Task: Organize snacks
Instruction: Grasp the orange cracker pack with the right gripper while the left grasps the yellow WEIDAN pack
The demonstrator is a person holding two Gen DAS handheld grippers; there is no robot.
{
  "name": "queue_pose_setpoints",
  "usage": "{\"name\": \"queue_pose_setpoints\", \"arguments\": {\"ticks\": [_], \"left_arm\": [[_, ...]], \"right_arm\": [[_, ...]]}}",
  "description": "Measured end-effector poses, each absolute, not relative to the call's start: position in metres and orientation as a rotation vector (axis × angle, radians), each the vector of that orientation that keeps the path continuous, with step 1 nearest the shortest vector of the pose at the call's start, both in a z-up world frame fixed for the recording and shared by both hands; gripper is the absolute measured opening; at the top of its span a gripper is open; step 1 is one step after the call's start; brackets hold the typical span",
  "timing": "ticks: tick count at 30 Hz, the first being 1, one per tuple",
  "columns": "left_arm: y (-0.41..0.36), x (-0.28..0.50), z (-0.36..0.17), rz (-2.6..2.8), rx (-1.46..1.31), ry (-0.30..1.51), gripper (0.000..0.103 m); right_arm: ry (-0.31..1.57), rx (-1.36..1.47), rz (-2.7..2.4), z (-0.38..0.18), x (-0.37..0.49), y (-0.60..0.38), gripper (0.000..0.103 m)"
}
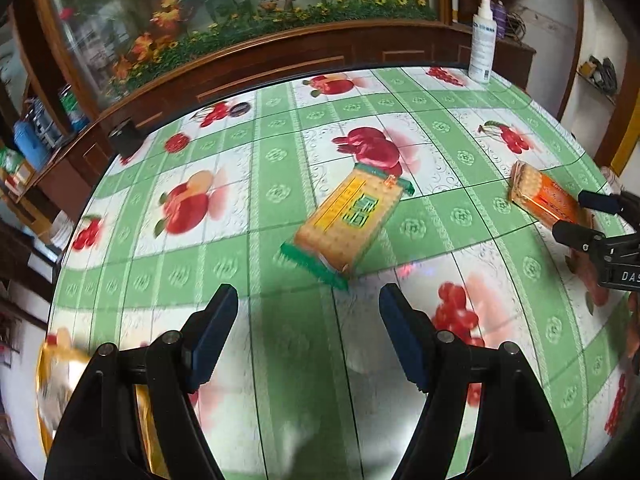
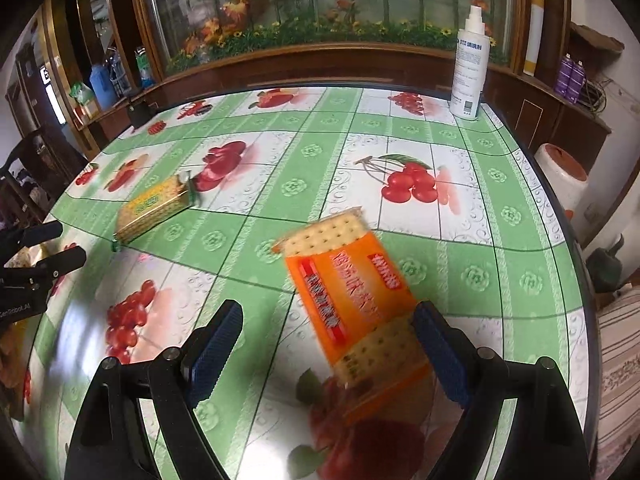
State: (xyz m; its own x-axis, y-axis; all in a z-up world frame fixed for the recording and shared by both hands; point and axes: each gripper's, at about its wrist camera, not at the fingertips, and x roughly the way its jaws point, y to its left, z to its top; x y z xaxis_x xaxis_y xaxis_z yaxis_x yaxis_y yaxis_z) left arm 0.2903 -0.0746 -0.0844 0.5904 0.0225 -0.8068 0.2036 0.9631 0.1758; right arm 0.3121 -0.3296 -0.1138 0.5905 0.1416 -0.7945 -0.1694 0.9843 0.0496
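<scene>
Both tongs stand spread with nothing clamped. Left tongs (image 1: 308, 332) hover above bare cloth on the counter (image 1: 280, 136), and the green-trimmed cracker packet (image 1: 347, 224) lies flat just beyond their tips, at about 12 o'clock in the left wrist view, well clear of either pad. Right tongs (image 2: 328, 344) straddle the near end of the orange cracker packet (image 2: 352, 300). Its right edge sits close against the right-hand pad, while a wide gap is left to the pad at 9 o'clock. Whether that right pad touches the wrapper I cannot tell; the packet is blurred.

In the right wrist view the green packet (image 2: 154, 208) lies toward 10 o'clock and a white spray bottle (image 2: 468, 64) stands upright near the counter's far edge at 1 o'clock. At 8 o'clock in the left view a gold-coloured wrapper (image 1: 60, 376) shows beside the tongs, too smeared to identify.

As I judge it, the risks lie in the closing. The orange packet sits skewed and off-centre between the right pads, so a squeeze from here would likely shove it sideways across the glossy cloth or pinch only a corner, letting it swing or drop when lifted. Crackers are brittle; clamping hard across the stack could crush them. The left tongs could likewise nudge the green packet away if they come in too shallow.
</scene>
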Motion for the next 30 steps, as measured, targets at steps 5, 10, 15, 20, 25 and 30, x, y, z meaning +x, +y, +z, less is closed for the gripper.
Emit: {"name": "queue_pose_setpoints", "arguments": {"ticks": [5,10,15,20,25,30], "left_arm": [[-0.082,0.313,-0.095,-0.17,0.299,0.965,0.073],[-0.086,0.33,-0.1,-0.188,0.323,0.971,0.073],[-0.093,0.351,-0.105,-0.205,0.363,0.975,0.073],[-0.096,0.369,-0.112,-0.195,0.399,0.976,0.073],[-0.091,0.379,-0.105,-0.21,0.344,0.964,0.073],[-0.092,0.391,-0.108,-0.205,0.327,0.981,0.075]], "right_arm": [[0.952,-0.054,0.162,-0.119,0.324,-0.328,0.095],[0.986,-0.106,0.141,-0.129,0.33,-0.323,0.095],[1.008,-0.103,0.145,-0.137,0.335,-0.326,0.098],[1.011,-0.109,0.157,-0.138,0.336,-0.323,0.099],[1.012,-0.117,0.171,-0.138,0.332,-0.319,0.099],[1.004,-0.118,0.171,-0.14,0.33,-0.317,0.103]]}}
